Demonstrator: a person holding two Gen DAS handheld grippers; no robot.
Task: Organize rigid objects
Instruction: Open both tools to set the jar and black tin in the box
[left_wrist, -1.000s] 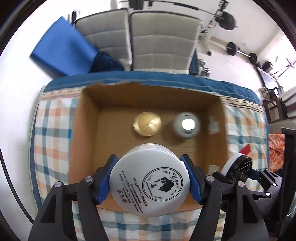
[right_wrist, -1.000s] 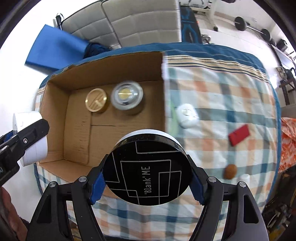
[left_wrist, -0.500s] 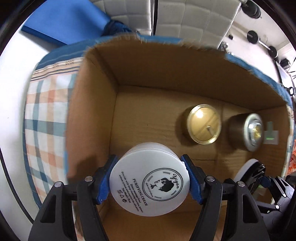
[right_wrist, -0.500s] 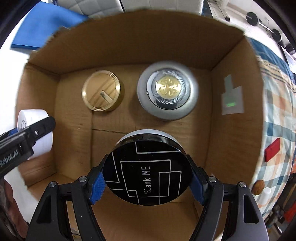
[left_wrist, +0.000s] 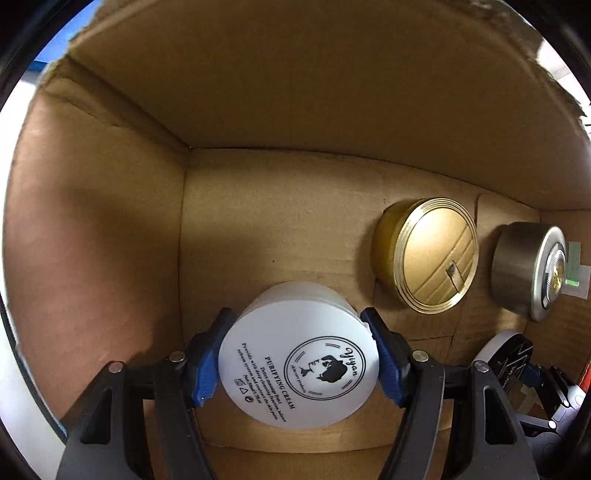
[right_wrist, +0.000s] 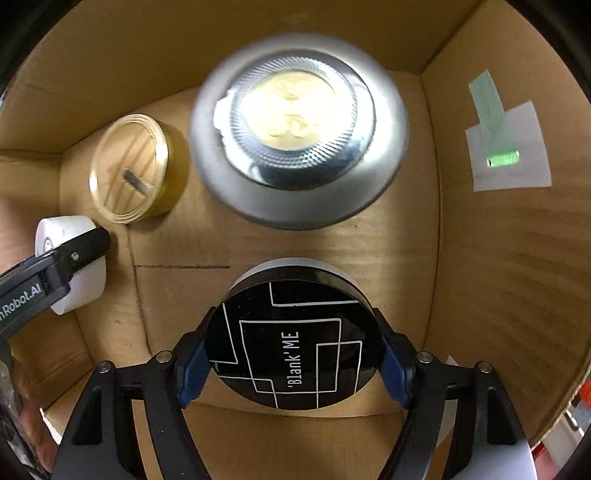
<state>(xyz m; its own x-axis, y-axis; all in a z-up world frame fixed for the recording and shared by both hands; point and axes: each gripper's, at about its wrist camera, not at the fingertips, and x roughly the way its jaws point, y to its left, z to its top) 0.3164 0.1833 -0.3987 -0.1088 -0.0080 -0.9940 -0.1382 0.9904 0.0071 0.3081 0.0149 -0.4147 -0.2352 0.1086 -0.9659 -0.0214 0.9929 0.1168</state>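
Grippers (left_wrist: 299, 363) lowered deeper into box (left_wrist: 295, 92).

Cream jar (left_wrist: 299, 360) in claw (left_wrist: 299, 363), inside box (left_wrist: 280, 92)

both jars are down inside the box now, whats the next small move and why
Probably lower a touch more, then open both. The left hand-held gripper grips the white cream jar, the right hand-held gripper the black-lidded jar, over bare floor of the cardboard box.

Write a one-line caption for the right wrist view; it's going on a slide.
Right hand-held gripper holds a black-lidded jar inside a cardboard box, near a silver jar and gold tin.
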